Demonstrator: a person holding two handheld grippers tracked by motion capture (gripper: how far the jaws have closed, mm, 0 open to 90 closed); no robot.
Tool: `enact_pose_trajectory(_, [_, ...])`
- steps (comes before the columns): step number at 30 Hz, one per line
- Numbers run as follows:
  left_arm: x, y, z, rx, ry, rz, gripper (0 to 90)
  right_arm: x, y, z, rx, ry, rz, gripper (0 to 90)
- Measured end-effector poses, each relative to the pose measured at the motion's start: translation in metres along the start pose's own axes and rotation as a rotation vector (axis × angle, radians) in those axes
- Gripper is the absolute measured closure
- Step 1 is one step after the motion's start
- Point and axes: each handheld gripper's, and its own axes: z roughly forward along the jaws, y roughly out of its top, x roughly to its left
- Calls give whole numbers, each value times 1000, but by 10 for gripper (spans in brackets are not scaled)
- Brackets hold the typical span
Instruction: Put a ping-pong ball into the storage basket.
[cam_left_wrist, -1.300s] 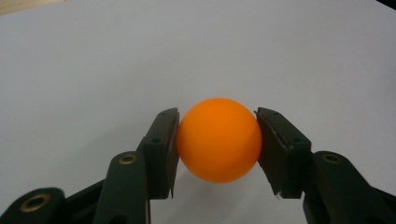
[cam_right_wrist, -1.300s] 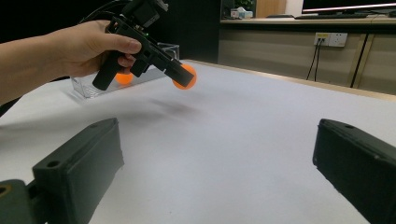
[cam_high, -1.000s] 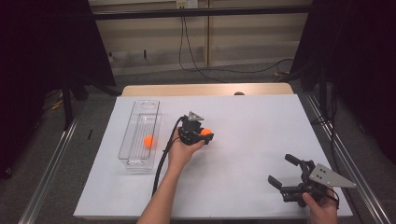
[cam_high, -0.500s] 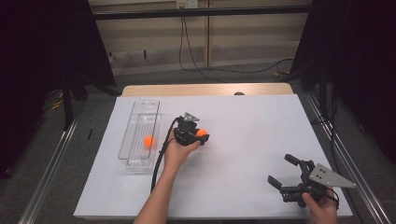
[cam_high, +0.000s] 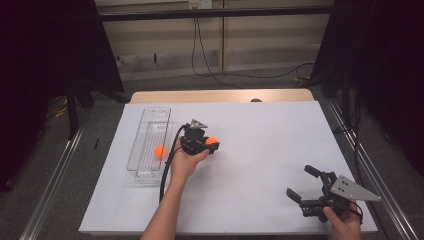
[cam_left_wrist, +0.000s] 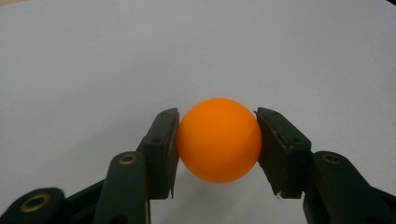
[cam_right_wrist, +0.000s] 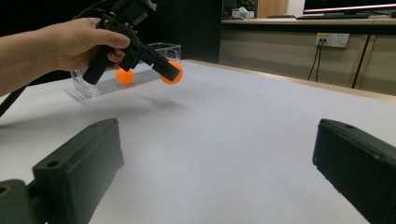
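Beside the tray, left tongs clamp an orange ball.

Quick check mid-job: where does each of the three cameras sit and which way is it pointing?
High view: above the near table edge, looking forward and down; both forearms and tongs show.
Left gripper view: rides the left tongs, looking along the jaws at the held orange ball.
Right gripper view: rides the right tongs, looking across the table at the left hand.
Shared: that ball and the clear tray.
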Motion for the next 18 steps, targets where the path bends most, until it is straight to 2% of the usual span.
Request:
enact_pose_trajectory(5, [2,0,-3,-8,4,-11,510,0,0,0,0,1,-1,12])
enact_pose_trajectory(9, [4,-1,-5,-3,10,2,510,0,0,0,0,-1,1,12])
enact_pose_trajectory(18, [7,-1,-14,-20,8,-29,510,0,0,0,0,2,1,12])
